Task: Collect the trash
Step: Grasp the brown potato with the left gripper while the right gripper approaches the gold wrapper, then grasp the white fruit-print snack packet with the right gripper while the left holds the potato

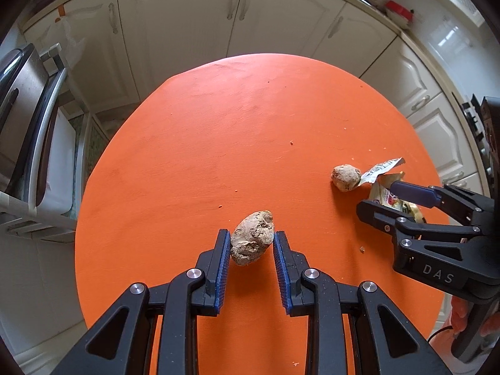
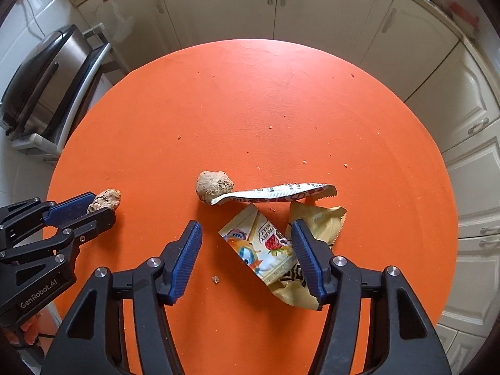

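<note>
On the round orange table point(image 1: 250, 118) my left gripper point(image 1: 252, 237) is shut on a brown crumpled lump point(image 1: 253, 242), which sits between its blue pads; the right wrist view shows the same lump point(image 2: 104, 200) in that gripper point(image 2: 100, 204). A second brown lump point(image 2: 215, 185) lies beside a white torn wrapper strip point(image 2: 275, 193). My right gripper point(image 2: 247, 225) stands open over a cartoon-printed wrapper point(image 2: 262, 247). Its right finger overlaps that wrapper and a yellow wrapper point(image 2: 315, 218). From the left wrist view, the right gripper point(image 1: 379, 195) straddles the wrappers point(image 1: 387, 201) next to the second lump point(image 1: 345, 177).
Small crumbs point(image 2: 215, 279) dot the table point(image 2: 281, 109). A steel appliance point(image 2: 47, 78) stands off the table's left edge. Cream cabinets point(image 1: 237, 15) wrap around the back and right. A red-lidded item point(image 1: 398, 12) sits on the counter at the far right.
</note>
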